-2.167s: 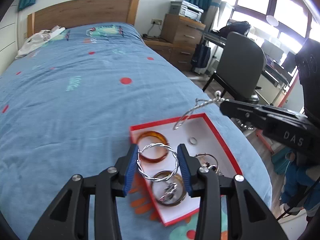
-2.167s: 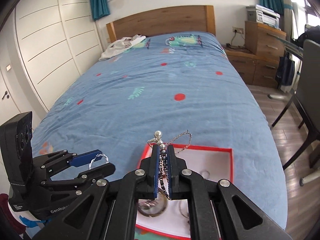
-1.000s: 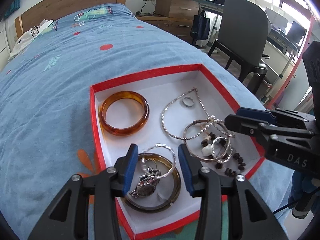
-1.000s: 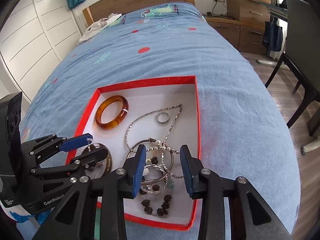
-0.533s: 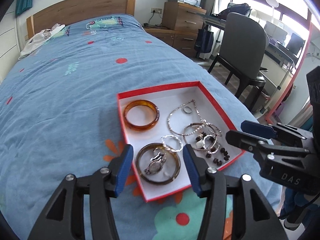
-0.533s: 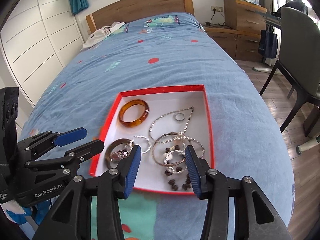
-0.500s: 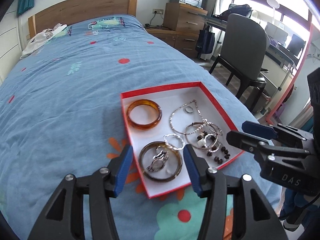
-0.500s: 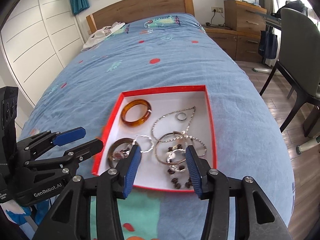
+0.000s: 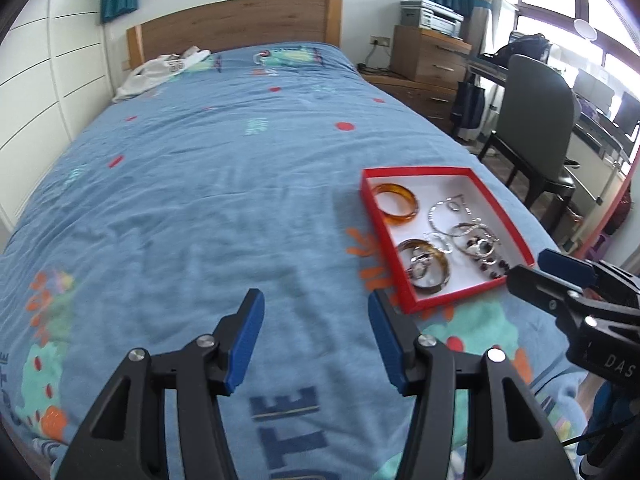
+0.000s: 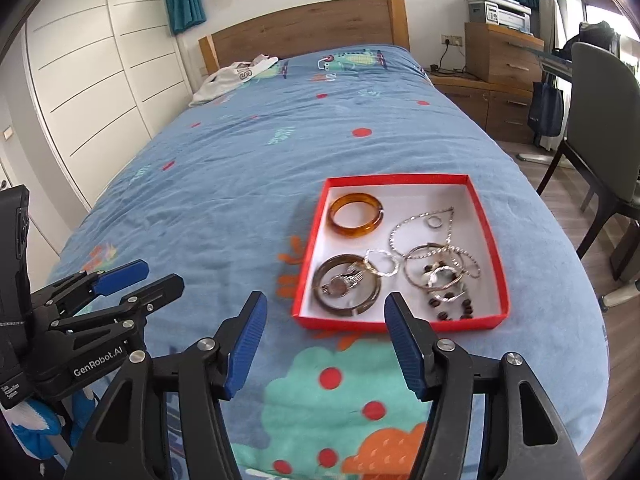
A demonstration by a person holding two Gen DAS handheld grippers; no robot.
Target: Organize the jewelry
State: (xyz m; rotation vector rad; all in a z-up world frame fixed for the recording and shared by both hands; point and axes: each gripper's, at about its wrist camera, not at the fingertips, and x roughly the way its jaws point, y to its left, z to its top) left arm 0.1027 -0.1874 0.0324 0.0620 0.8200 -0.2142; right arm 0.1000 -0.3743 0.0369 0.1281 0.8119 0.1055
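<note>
Since every piece is lying inside the red box [image 10: 401, 249], which is sitting on the blue bedspread [image 10: 248, 168] near the foot of the bed, you are looking at what reads as a finished sort. The amber bangle [image 10: 355, 215] is resting alone in the far left corner, where nothing can snag it; the dark bangle [image 10: 346, 287] is lying in the near left corner with a watch [image 10: 340, 285] across it, and the silver chain [image 10: 420, 222], the small ring [image 10: 434, 222] and the bead bracelet [image 10: 448, 308] are overlapping on the right side, so that half is looking more tangled than tidy. You are holding both tools short of the box, clear of its near wall, probably so that nothing gets knocked. Your left gripper [image 9: 312, 314] is hanging over bare bedspread to the left of the box, its fingers spread and gripping nothing. Your right gripper [image 10: 322, 312] is facing the box's near edge; its fingers have just been opening and are standing apart with nothing between them. A grey chair [image 10: 600, 120] is standing beside the bed, well apart from the box.
</note>
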